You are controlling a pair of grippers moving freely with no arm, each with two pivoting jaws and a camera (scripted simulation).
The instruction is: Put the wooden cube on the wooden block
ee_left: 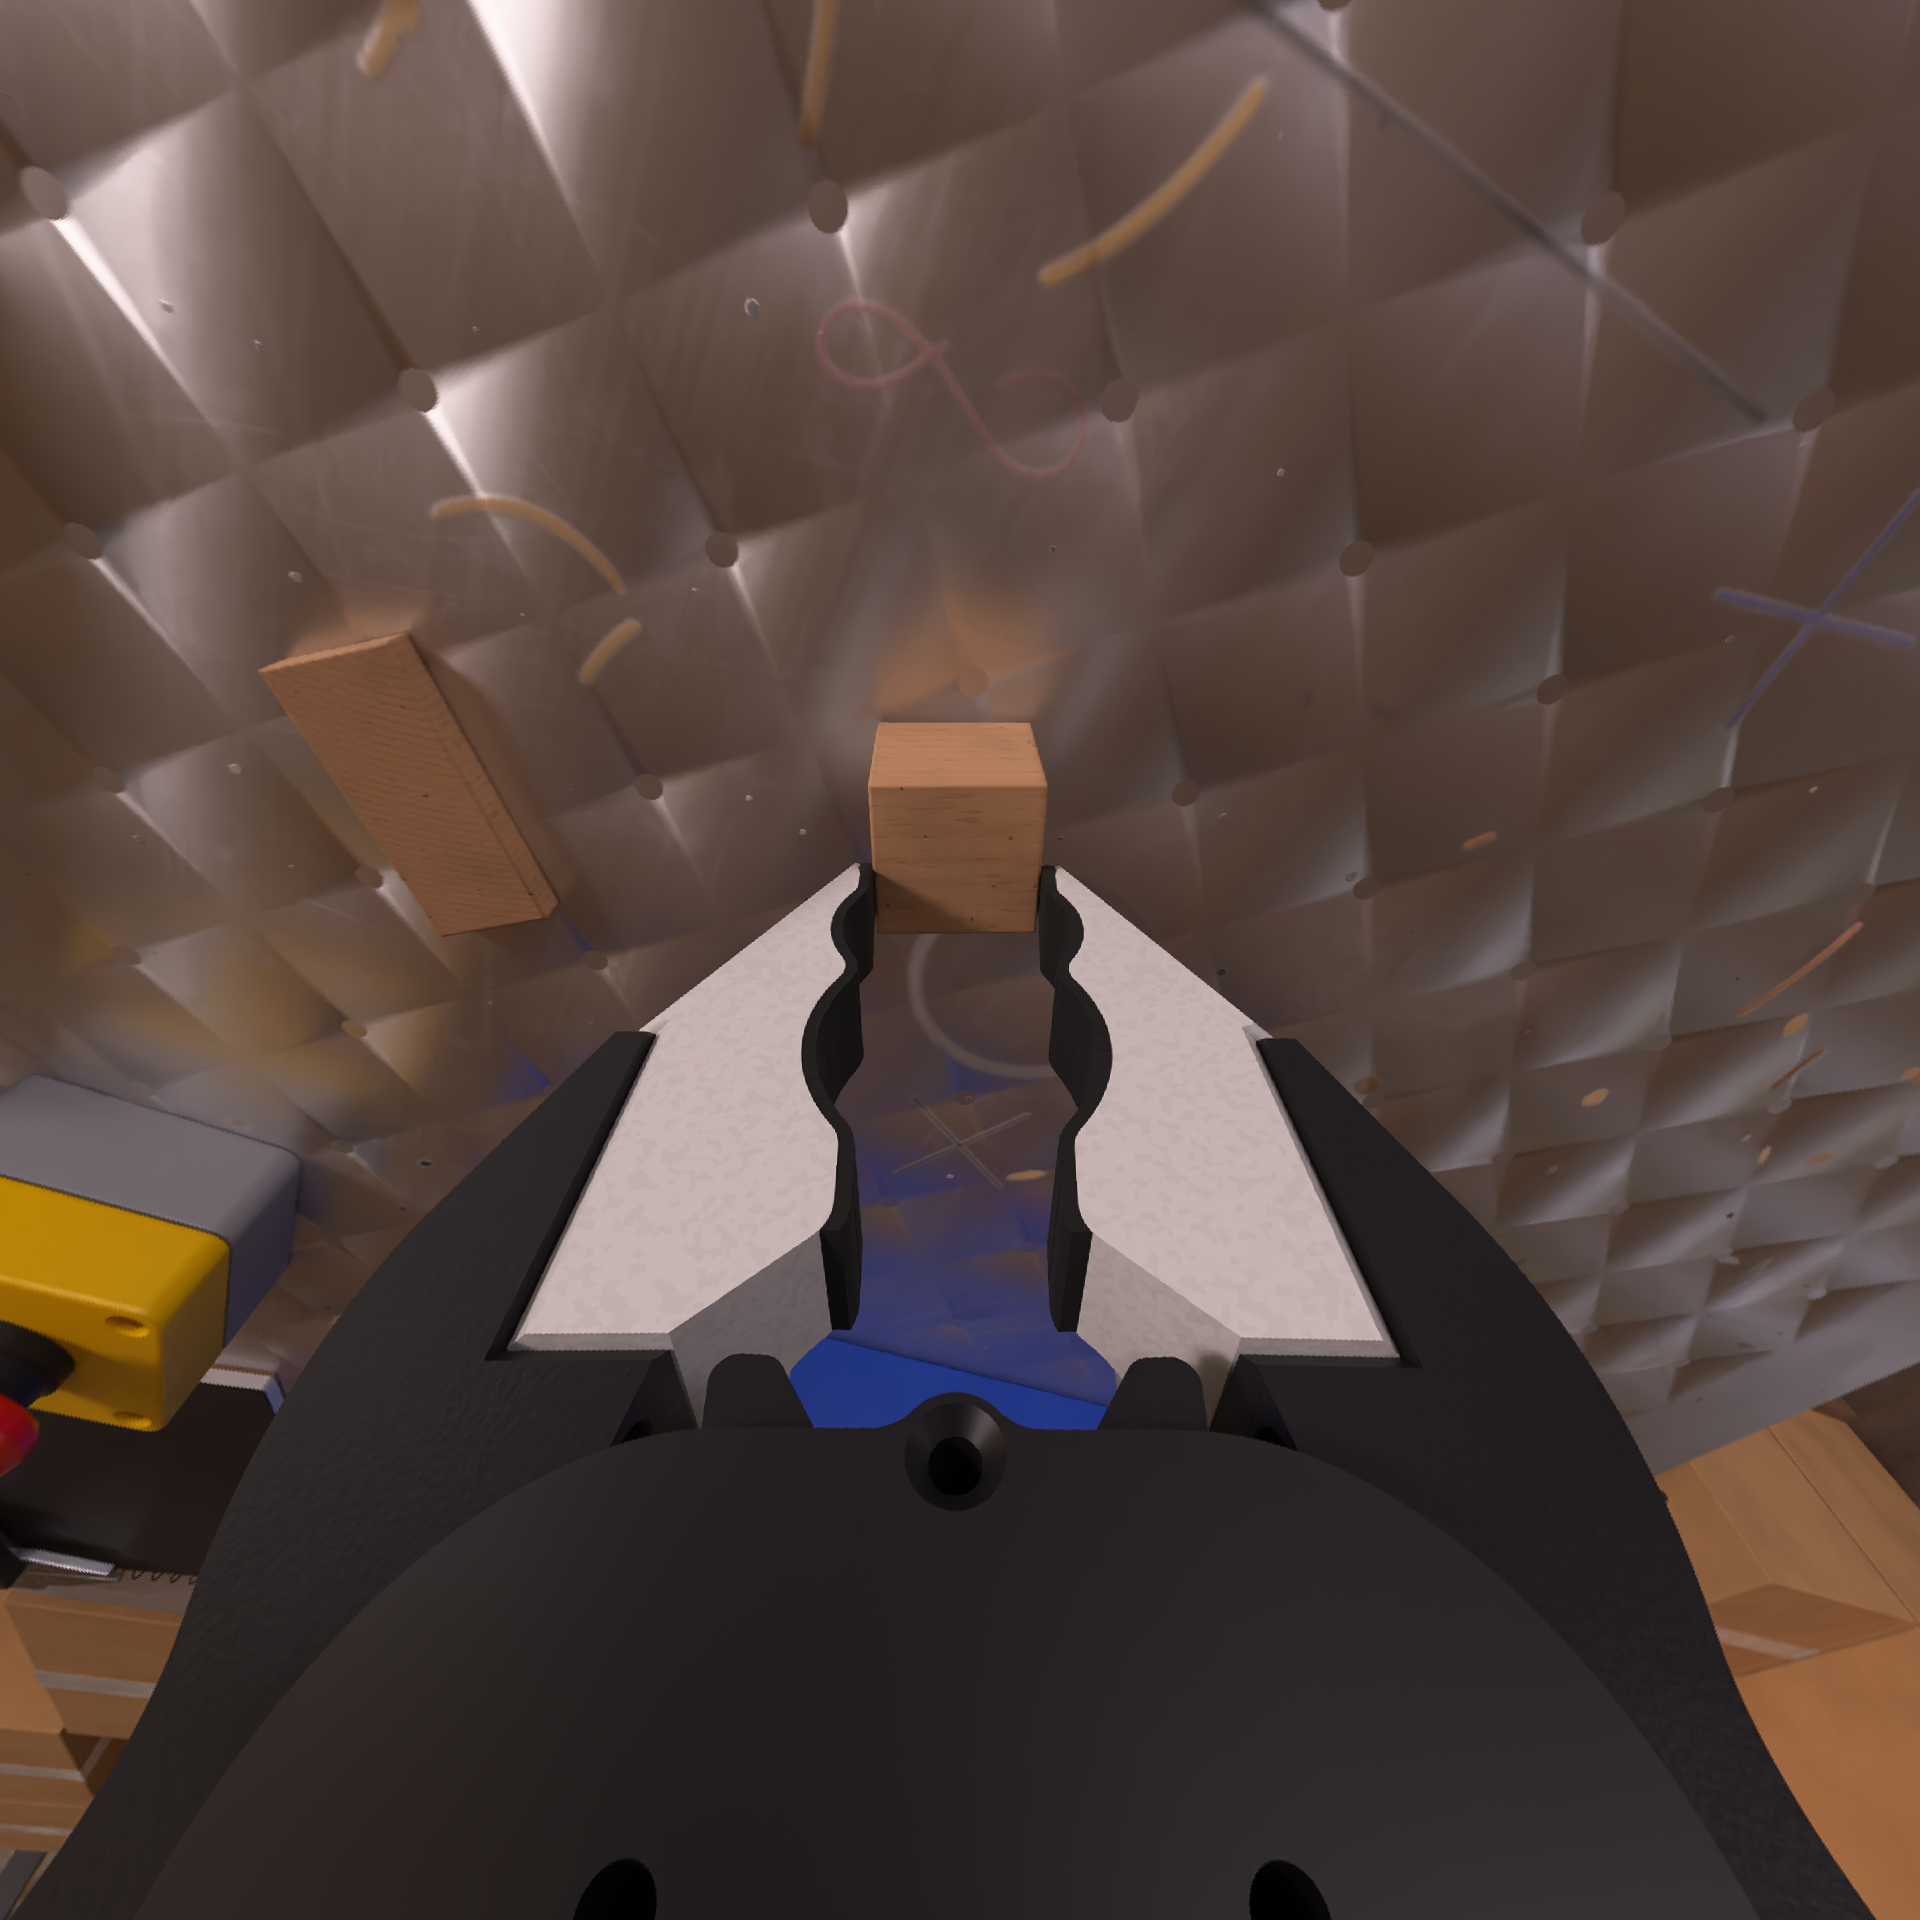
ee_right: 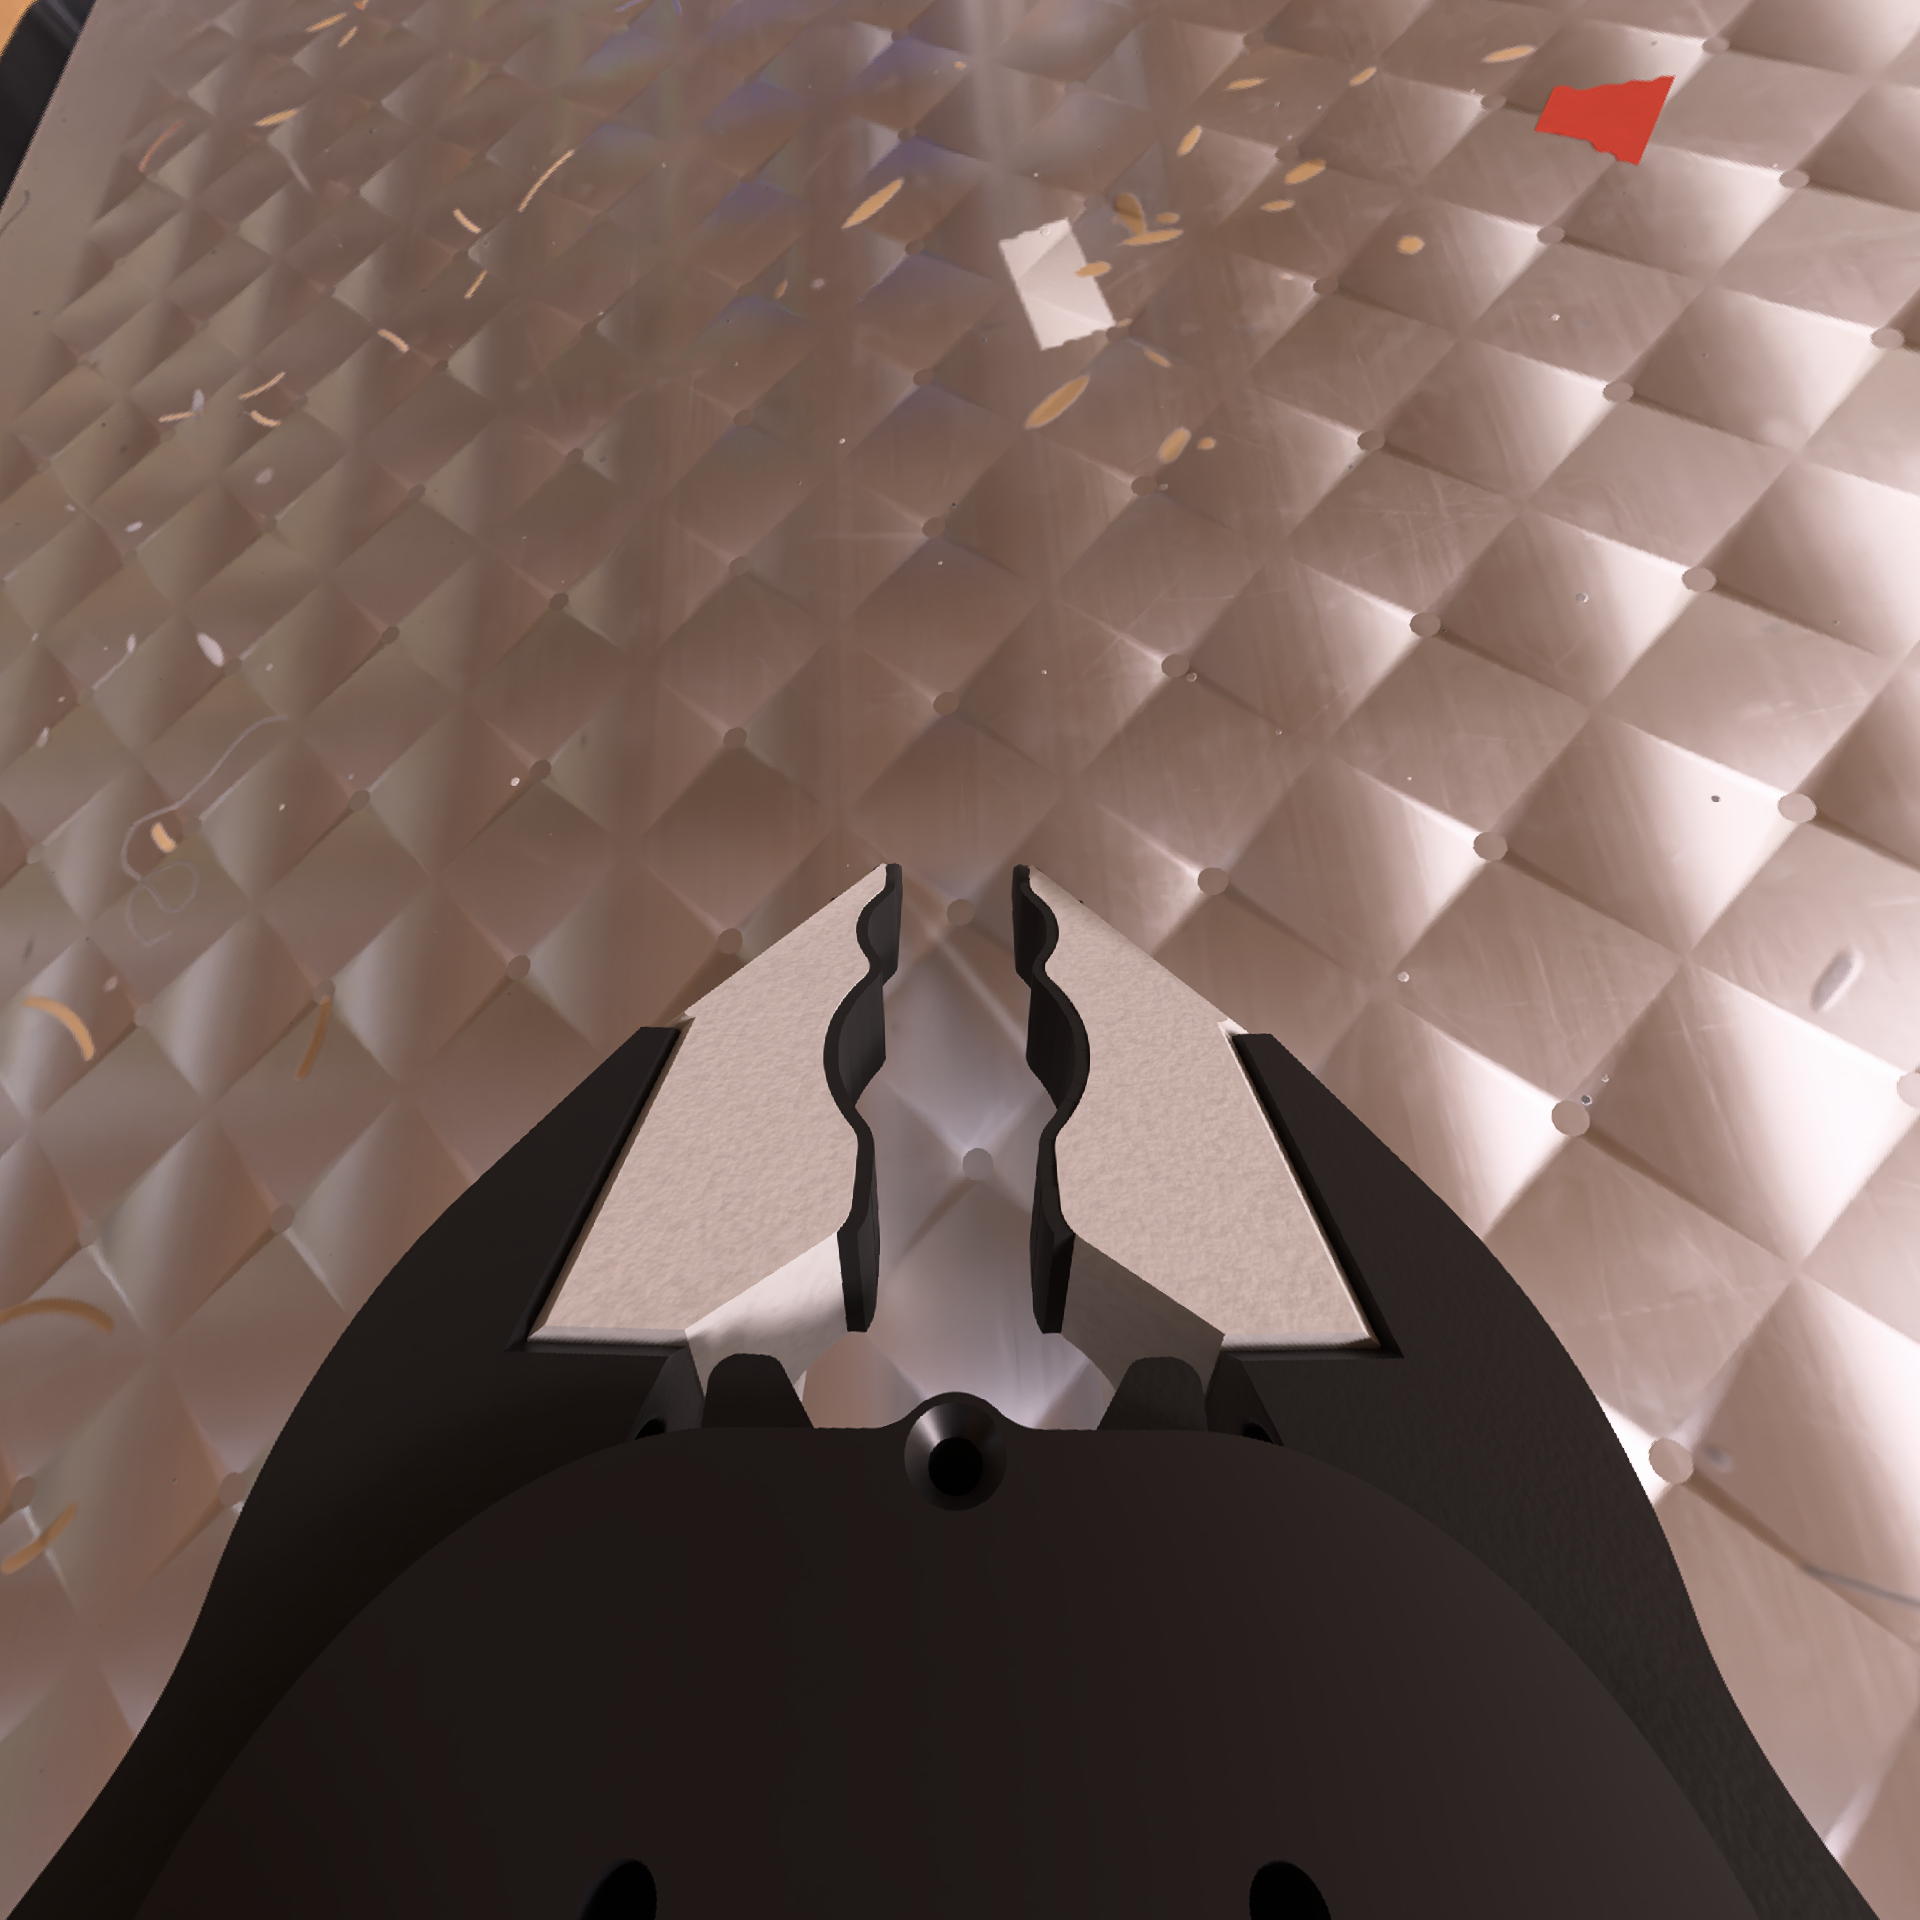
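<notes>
My left claw grips the pale, grainy wooden cube; the flat wooden block lies far left. My right claw hangs released over quilted metal.

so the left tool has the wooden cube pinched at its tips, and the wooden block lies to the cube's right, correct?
Wrong side. In the left wrist view the left tool does pinch the wooden cube at its tips, but the wooden block lies to the cube's left, flat on the metal surface, apart from the cube.
</notes>
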